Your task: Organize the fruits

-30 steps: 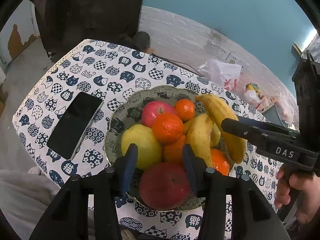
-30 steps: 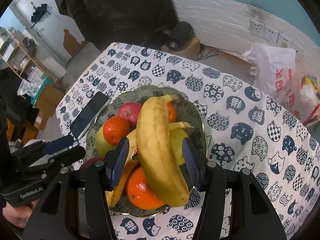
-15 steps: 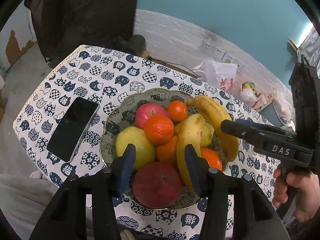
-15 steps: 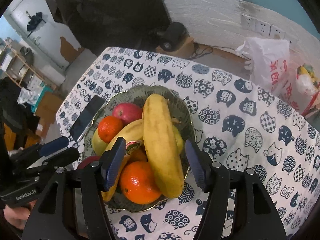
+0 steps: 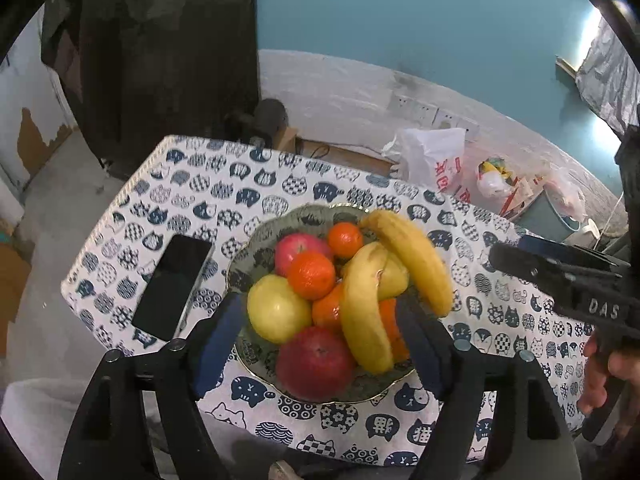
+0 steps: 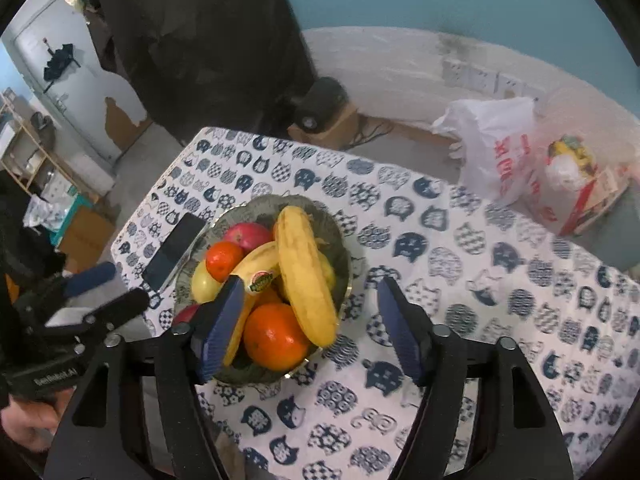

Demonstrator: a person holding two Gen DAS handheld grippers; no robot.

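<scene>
Left wrist view: all fruit sits piled in my bowl (image 5: 256, 240) at centre frame. My left gripper (image 5: 320, 340) and right gripper (image 6: 310, 320) gape wide, holding nothing. I judge the bananas (image 6: 304, 272) either just placed or awaiting removal.

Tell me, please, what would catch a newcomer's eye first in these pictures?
The eye goes first to the bowl heaped with fruit in the middle of the cat-print tablecloth: two bananas lie across oranges and apples. A dark phone lies flat just left of it. Both grippers, left and right, hang open above the near rim.
</scene>
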